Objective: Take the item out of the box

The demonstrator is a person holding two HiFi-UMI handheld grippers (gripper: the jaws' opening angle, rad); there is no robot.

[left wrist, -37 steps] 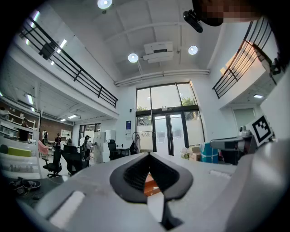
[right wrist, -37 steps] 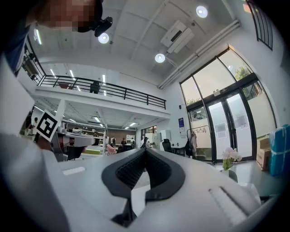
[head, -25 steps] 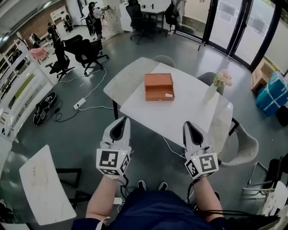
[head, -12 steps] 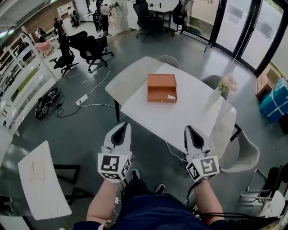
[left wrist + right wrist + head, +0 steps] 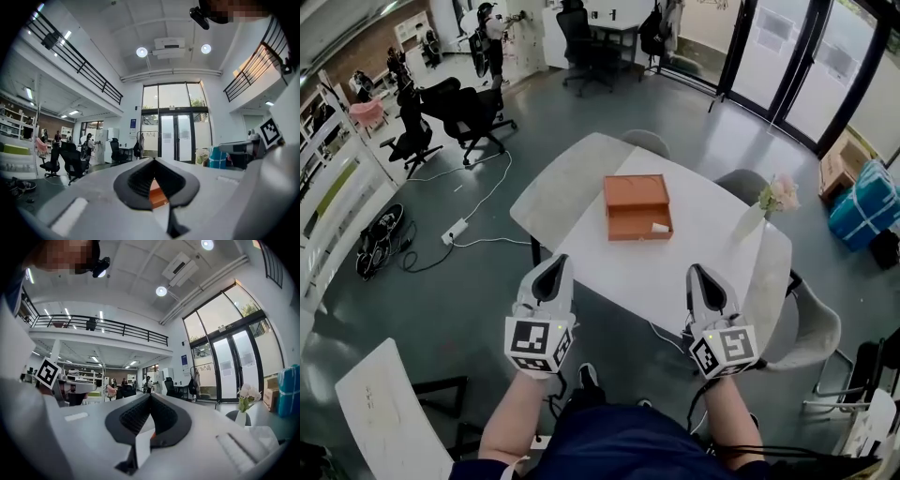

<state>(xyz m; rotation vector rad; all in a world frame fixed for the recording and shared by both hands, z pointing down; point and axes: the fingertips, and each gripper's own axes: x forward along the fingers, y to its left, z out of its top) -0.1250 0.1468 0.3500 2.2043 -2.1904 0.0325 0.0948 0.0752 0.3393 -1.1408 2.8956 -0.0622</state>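
An orange rectangular box (image 5: pixel 636 206) sits in the middle of a white table (image 5: pixel 694 262), with a small white tag (image 5: pixel 660 226) at its front right corner. Both grippers hover side by side over the floor, short of the table's near edge and well away from the box. My left gripper (image 5: pixel 551 267) is shut with nothing in it, and so is my right gripper (image 5: pixel 699 275). In the left gripper view a sliver of the orange box (image 5: pixel 157 194) shows through the hollow behind the closed tips of the left gripper (image 5: pixel 153 161). The right gripper (image 5: pixel 150 395) also shows its tips together.
A white vase of pink flowers (image 5: pixel 772 200) stands at the table's right end. Grey chairs (image 5: pixel 811 323) ring the table. Black office chairs (image 5: pixel 464 108) and floor cables (image 5: pixel 455 230) lie to the left. A second white tabletop (image 5: pixel 380 412) sits at the lower left.
The table and box have slid lower in the head view, nearer to me. Both grippers keep the same shut pose, side by side.
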